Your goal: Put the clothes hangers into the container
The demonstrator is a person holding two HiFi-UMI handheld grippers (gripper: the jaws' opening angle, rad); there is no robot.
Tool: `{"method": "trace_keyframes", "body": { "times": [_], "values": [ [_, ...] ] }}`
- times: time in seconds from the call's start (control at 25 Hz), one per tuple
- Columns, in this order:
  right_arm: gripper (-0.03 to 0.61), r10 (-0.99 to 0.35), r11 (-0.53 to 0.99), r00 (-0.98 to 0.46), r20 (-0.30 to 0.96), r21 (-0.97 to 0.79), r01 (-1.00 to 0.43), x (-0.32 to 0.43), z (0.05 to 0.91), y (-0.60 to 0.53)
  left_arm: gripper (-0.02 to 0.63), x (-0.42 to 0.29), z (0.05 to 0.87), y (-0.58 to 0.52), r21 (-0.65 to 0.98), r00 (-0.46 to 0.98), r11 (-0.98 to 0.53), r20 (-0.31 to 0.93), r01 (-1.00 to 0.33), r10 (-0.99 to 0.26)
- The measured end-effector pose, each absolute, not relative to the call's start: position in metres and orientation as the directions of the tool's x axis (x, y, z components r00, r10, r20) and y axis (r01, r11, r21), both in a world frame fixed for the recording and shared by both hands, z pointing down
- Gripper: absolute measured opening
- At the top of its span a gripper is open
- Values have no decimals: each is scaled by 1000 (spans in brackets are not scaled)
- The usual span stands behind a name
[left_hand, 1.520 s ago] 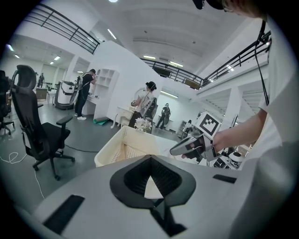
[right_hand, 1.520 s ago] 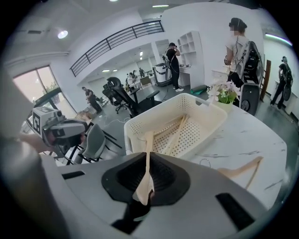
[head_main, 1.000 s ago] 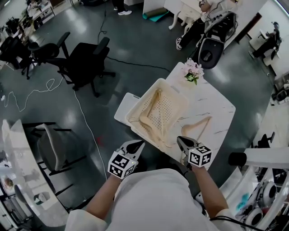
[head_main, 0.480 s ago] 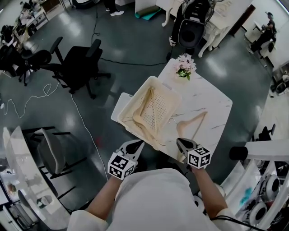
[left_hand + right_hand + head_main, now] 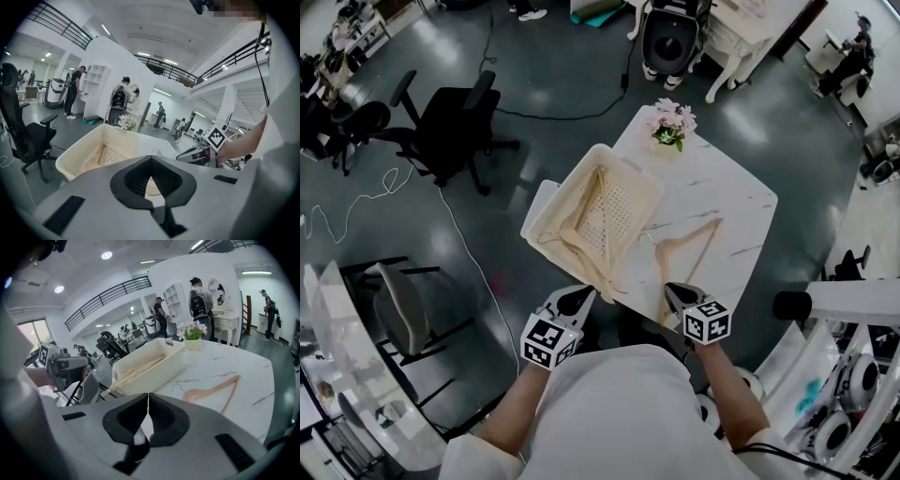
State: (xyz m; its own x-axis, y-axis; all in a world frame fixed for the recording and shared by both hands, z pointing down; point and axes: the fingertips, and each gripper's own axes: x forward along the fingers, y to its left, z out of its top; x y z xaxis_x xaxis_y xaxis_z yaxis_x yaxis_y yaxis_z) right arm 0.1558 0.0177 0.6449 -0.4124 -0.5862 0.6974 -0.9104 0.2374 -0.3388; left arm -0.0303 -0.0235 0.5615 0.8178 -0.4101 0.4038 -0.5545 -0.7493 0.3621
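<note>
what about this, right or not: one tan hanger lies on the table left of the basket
Wrong side. The head view shows the tan hanger lying on the table right of the basket, not left.

White top (image 5: pixel 619 412), perhaps short-sleeved, grey left gripper (image 5: pixel 583 296), grey right gripper (image 5: pixel 669 291)

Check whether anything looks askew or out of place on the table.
One hanger in the basket pokes out over its near corner instead of lying fully inside. A loose hanger lies on the table beside it. Nothing looks spilled or damaged.
</note>
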Motion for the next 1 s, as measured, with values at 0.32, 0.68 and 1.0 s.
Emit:
{"method": "trace_keyframes", "body": {
  "times": [0.32, 0.68, 1.0],
  "values": [
    [26, -517, 113, -344, 784, -335, -935, 188, 710, 46, 8, -18, 577, -7, 366, 809, -745, 442, -558, -388],
    [109, -419, 28, -292, 860, -309, -951, 203, 785, 53, 8, -14, 590, -1, 369, 790, -727, 474, -580, -389],
    [149, -317, -3, -187, 930, -198, -980, 202, 839, 61, 8, -27, 601, -2, 379, 765, -690, 497, -616, -409]
  ]
}}
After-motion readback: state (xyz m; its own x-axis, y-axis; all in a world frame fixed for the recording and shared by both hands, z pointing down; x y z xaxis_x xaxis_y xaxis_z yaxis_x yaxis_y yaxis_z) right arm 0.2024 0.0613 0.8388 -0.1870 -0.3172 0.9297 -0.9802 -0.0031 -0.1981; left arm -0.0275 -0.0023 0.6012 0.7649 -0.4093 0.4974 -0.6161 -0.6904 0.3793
